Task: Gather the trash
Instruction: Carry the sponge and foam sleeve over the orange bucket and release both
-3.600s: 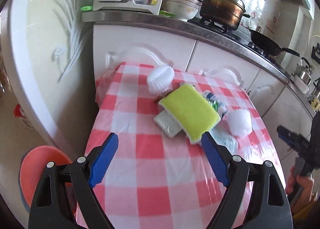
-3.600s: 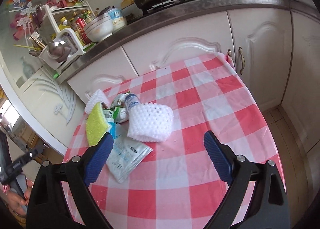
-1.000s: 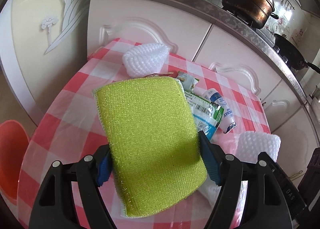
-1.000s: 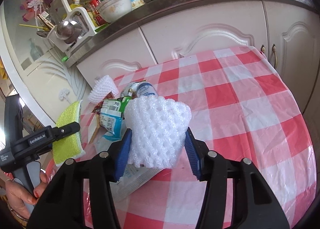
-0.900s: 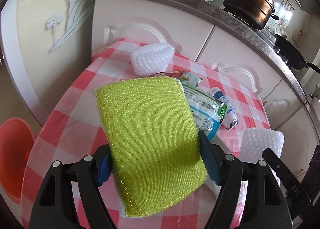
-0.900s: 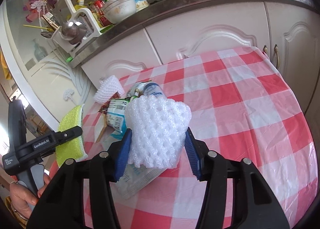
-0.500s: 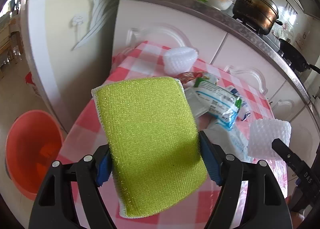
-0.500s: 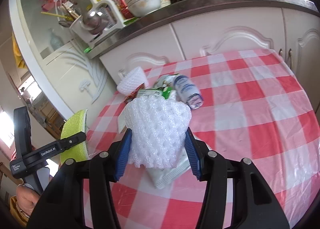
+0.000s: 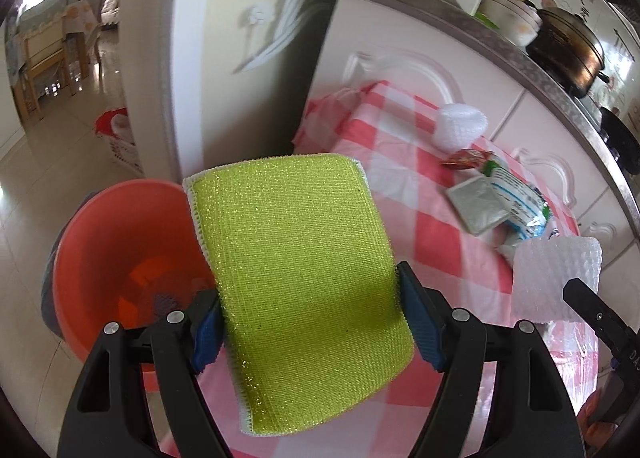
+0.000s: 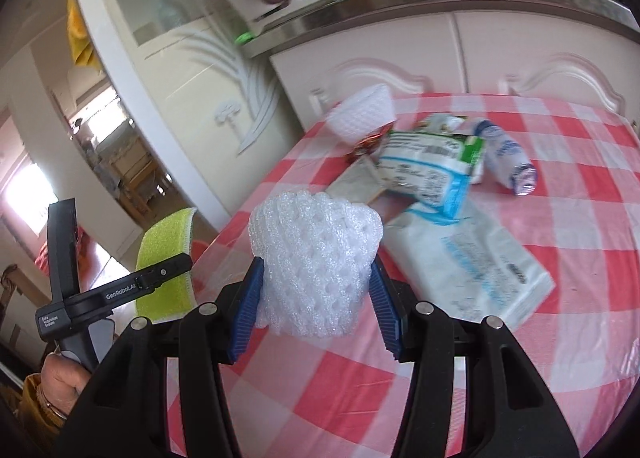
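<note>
Left hand-held gripper (image 9: 308,322): you clamp the green sponge (image 9: 296,270), beside the orange basin (image 9: 120,242), lower left, for dropping
Right hand-held gripper (image 10: 316,306): you grip the foam net (image 10: 316,254)

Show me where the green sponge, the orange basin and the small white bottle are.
green sponge (image 9: 304,282), left wrist view, middle of its face.
orange basin (image 9: 120,250), left wrist view, inner wall.
small white bottle (image 10: 502,156), right wrist view, middle of its body.

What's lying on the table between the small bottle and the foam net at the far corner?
In the right wrist view, crumpled wrappers: a white-blue-green packet and a red wrapper lie between the bottle and the far foam net.
</note>
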Demonstrator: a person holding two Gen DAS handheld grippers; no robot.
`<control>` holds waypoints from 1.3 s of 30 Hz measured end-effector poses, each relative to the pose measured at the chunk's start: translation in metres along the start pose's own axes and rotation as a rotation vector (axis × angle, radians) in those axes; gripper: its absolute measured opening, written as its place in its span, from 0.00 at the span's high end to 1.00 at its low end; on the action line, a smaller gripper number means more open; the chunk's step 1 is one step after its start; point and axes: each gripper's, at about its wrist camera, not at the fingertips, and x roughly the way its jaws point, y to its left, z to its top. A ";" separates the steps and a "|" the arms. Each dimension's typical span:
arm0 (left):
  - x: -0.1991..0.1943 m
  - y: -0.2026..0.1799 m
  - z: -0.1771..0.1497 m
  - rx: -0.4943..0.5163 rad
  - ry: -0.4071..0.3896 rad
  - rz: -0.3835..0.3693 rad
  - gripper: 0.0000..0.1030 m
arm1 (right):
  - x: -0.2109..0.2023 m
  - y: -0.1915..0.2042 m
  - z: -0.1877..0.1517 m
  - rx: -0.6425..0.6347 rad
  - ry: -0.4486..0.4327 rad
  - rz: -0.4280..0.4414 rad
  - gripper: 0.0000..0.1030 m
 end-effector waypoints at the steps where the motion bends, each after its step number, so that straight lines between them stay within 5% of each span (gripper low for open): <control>1: 0.000 0.007 0.000 -0.009 -0.001 0.010 0.26 | 0.005 0.006 0.000 -0.013 0.009 0.006 0.49; 23: 0.006 0.128 -0.006 -0.167 -0.003 0.180 0.26 | 0.104 0.154 0.009 -0.304 0.180 0.215 0.49; 39: 0.035 0.179 -0.023 -0.238 0.077 0.245 0.25 | 0.170 0.208 -0.005 -0.389 0.295 0.276 0.47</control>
